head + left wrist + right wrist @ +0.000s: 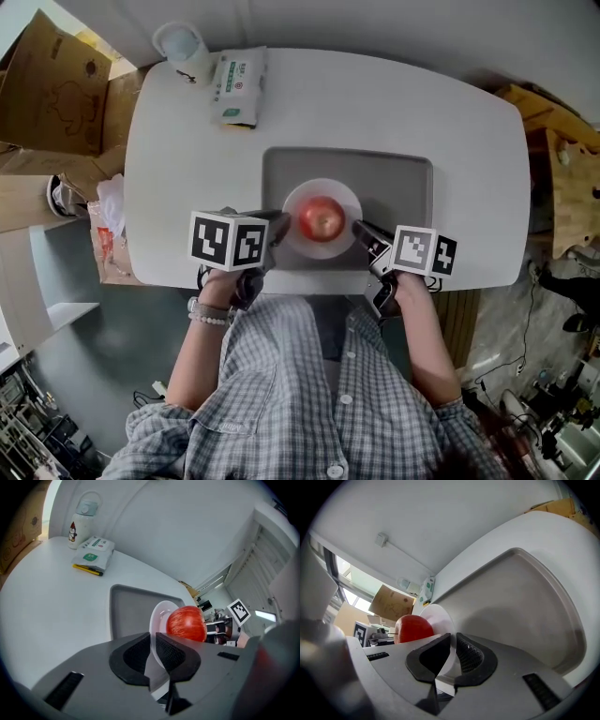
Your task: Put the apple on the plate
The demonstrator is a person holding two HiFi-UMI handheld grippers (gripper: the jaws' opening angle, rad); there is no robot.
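A red apple (322,219) rests on a small white plate (297,196) over the grey tray (394,178). My left gripper (278,229) is shut on the plate's left rim, and my right gripper (361,232) is shut on its right rim. In the left gripper view the plate (158,616) passes edge-on between the jaws, with the apple (186,623) just beyond. The right gripper view likewise shows the plate (440,618) pinched between the jaws and the apple (412,628) to its left.
The tray lies on a white table (169,169). At the table's back left stand a white bottle (185,49) and a pack of wipes (238,86). Cardboard boxes (52,84) and clutter sit on the floor to the left.
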